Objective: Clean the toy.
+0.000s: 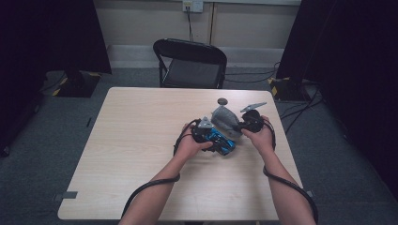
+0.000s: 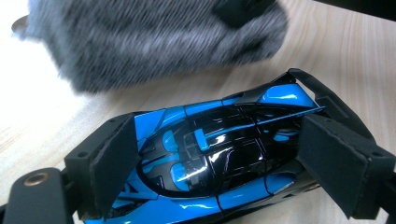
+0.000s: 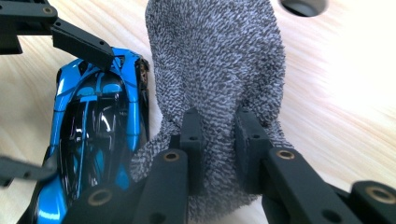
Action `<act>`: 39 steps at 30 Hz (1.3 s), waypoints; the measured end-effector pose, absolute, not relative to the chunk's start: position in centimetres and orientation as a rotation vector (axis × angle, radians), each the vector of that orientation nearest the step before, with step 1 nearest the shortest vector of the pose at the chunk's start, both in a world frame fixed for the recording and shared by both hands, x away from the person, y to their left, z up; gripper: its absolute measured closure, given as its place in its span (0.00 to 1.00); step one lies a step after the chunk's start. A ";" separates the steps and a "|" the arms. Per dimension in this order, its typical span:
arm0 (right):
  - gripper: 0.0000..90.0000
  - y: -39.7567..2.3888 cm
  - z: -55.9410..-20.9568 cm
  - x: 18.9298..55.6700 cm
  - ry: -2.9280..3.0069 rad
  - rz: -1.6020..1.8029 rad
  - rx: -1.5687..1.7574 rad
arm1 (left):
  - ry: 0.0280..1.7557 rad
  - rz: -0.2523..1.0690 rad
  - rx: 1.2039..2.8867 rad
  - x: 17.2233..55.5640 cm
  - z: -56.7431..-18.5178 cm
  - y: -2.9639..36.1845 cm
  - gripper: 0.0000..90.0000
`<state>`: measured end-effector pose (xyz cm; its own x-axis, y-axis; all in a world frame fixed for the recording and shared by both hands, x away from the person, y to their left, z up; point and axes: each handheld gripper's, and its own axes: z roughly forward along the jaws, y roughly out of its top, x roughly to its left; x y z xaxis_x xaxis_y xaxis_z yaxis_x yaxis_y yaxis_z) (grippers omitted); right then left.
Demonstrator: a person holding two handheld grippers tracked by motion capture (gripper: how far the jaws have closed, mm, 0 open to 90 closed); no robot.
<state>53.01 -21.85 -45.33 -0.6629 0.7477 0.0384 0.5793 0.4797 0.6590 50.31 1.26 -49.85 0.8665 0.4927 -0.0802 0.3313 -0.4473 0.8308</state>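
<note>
1. Grey carpet covers the floor (image 1: 47, 154) around the table, with black drapes (image 1: 51, 33) hanging at both sides and a pale wall (image 1: 141, 21) behind.
2. Light wood-grain table (image 1: 141, 140) stands in the middle, its far edge facing a black folding chair (image 1: 190, 63).
3. Near the table's right edge, about midway between far and near edges, lies a grey fuzzy cloth (image 1: 225, 119), bunched up.
4. Just beside the cloth, toward the near edge, sits a blue and black toy car (image 1: 223, 142).
5. Left gripper (image 2: 219, 158) pinches the car across its body, one pad on each side.
6. Right gripper (image 3: 219, 149) is pressed together on a fold of the cloth.
7. Past the cloth, toward the far edge, rests a small round grey disc (image 1: 222, 101).
</note>
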 end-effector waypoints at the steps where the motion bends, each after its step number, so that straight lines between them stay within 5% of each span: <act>1: 0.84 -21.5 -45.6 53.2 2.481 0.946 1.132 | 0.599 0.214 2.078 50.3 -49.9 1.2 0.14; 18: 0.84 -19.3 -47.7 54.3 2.566 0.888 1.078 | 0.603 0.219 2.067 50.2 -50.0 1.3 0.13; 39: 0.84 -22.4 -47.6 52.2 2.599 0.916 1.021 | 0.605 0.223 2.072 50.2 -49.9 1.3 0.14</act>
<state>52.20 -22.35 -47.61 -0.7406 0.6710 0.0363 0.5456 0.5690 0.6153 50.17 1.30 -49.92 0.8620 0.5011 -0.0769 0.3314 -0.4421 0.8335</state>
